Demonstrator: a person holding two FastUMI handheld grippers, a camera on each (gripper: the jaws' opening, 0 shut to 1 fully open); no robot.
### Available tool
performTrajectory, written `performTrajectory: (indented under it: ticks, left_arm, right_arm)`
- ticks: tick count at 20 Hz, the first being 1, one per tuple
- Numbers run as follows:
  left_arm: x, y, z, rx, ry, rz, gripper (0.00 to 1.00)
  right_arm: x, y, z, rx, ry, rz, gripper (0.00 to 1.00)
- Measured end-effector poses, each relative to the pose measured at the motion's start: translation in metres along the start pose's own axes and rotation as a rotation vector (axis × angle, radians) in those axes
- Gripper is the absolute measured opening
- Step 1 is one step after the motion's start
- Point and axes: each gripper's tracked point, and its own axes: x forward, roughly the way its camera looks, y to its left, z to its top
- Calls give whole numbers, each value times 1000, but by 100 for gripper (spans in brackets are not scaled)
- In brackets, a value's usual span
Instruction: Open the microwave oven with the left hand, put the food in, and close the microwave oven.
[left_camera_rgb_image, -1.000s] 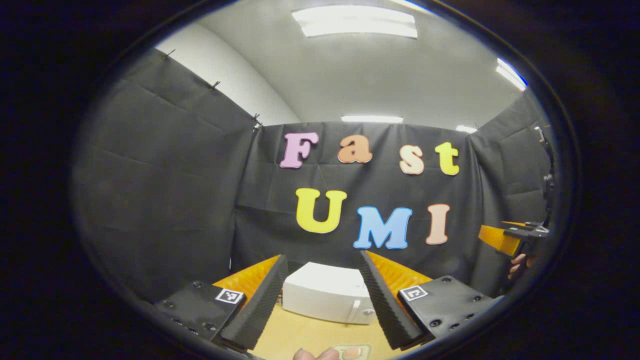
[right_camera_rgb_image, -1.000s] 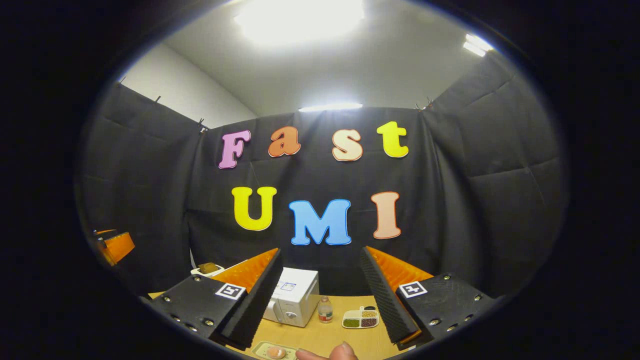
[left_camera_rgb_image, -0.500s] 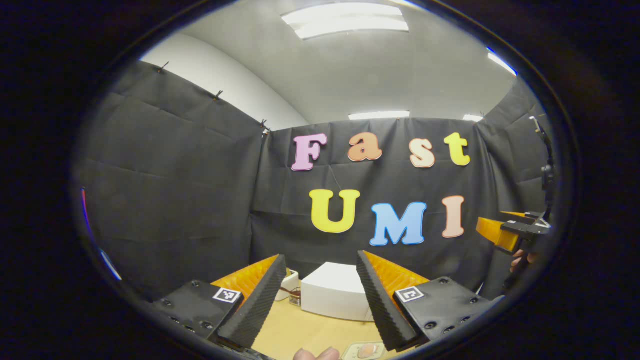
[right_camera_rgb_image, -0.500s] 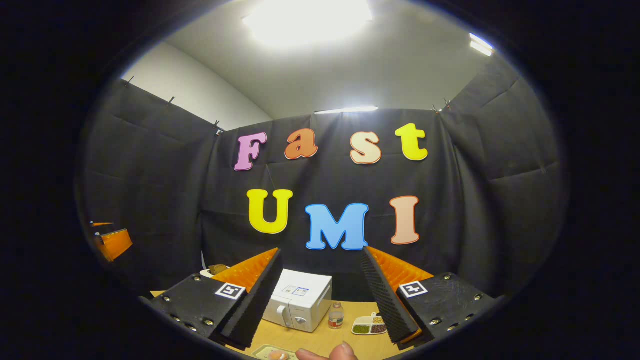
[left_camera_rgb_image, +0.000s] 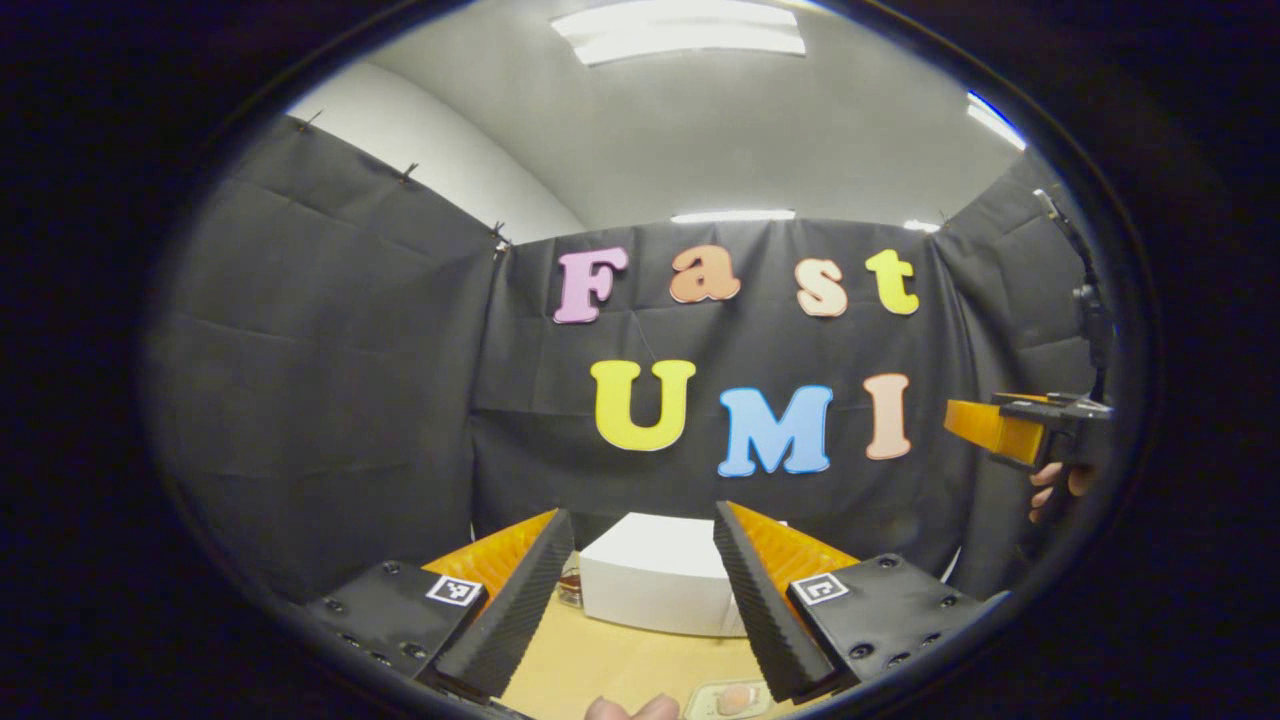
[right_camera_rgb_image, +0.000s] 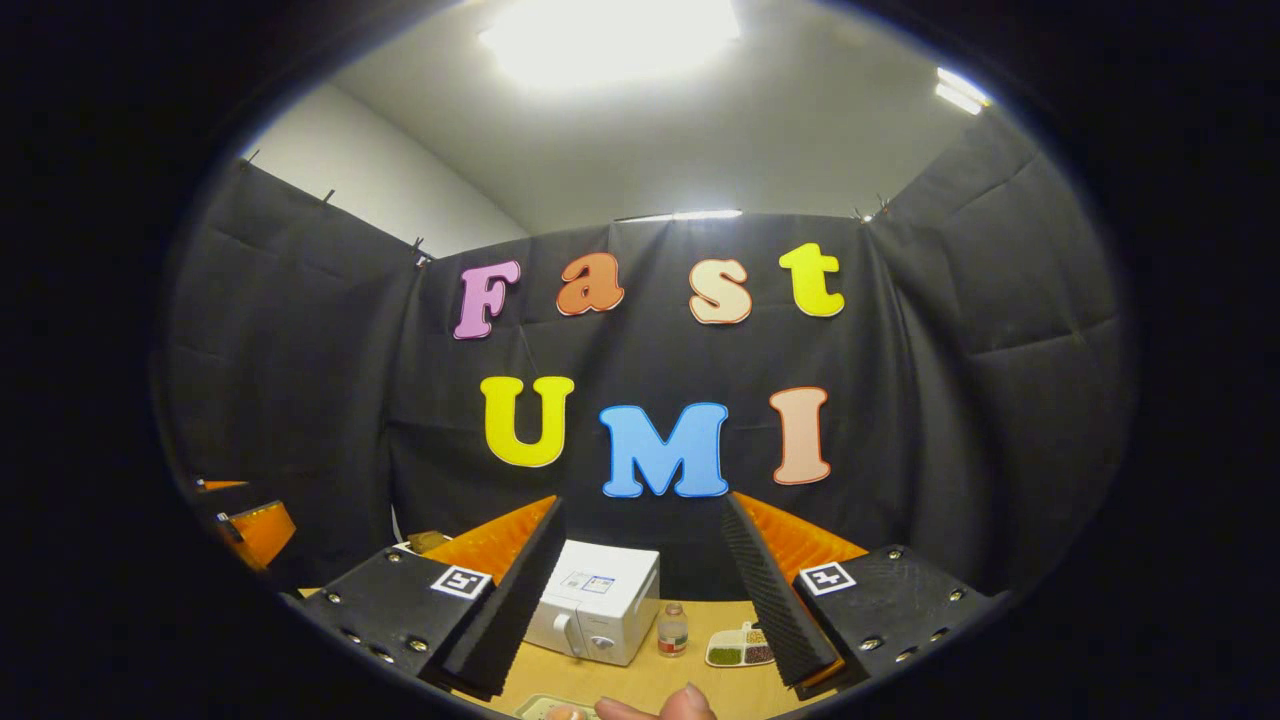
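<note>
The white microwave (left_camera_rgb_image: 655, 585) stands on the wooden table (left_camera_rgb_image: 610, 665) with its door closed, framed between my left gripper's (left_camera_rgb_image: 642, 530) fingers, well ahead of them. That gripper is open and holds nothing. A small tray with the food (left_camera_rgb_image: 730, 700) lies at the table's near edge. My right gripper (right_camera_rgb_image: 642, 505) is open too, held high and back from the microwave (right_camera_rgb_image: 595, 603), whose handle and knob face it. The food tray (right_camera_rgb_image: 548, 710) peeks in at the bottom. The right gripper (left_camera_rgb_image: 1010, 430), held by a hand, is also in the left gripper view at far right.
A small bottle (right_camera_rgb_image: 673, 630) and a divided dish of beans (right_camera_rgb_image: 738, 647) stand right of the microwave. A white dish with something brown (right_camera_rgb_image: 425, 541) sits behind its left side. The left gripper (right_camera_rgb_image: 250, 525) is at the far left. A thumb (right_camera_rgb_image: 660, 705) rests at the bottom edge.
Both hands have drifted slightly, so the views shifted a little. The right gripper sits higher in the left gripper view. Both grippers stay open and the microwave door stays closed.
</note>
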Motion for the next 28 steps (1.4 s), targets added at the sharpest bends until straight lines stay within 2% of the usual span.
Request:
performTrajectory:
  ticks: [3,11,15,17,22,25,26,27,28]
  left_arm:
    - [34,1,-25,8,22,-60,94]
    - [118,-29,-104,32,61,-274,94]
    - [143,-53,-152,29,95,-363,96]
    - [155,-67,-181,34,116,-399,94]
    - [182,-95,-242,39,165,-446,94]
    - [198,-111,-278,62,194,-459,99]
    - [203,-114,-289,66,200,-457,94]
    - [208,-119,-299,63,206,-457,94]
    - [212,-123,-311,63,219,-456,99]
  right_arm:
    - [11,8,-3,40,18,-44,96]
    - [31,9,-11,40,51,-182,96]
    - [38,5,-4,-7,52,-242,96]
    - [40,-1,-1,-33,54,-275,96]
    - [42,-11,-5,-111,92,-324,96]
    - [46,-22,-7,-135,109,-360,96]
    - [46,-26,-9,-144,122,-375,96]
    - [47,-30,-10,-148,130,-386,96]
    - [49,-33,-12,-150,139,-396,96]
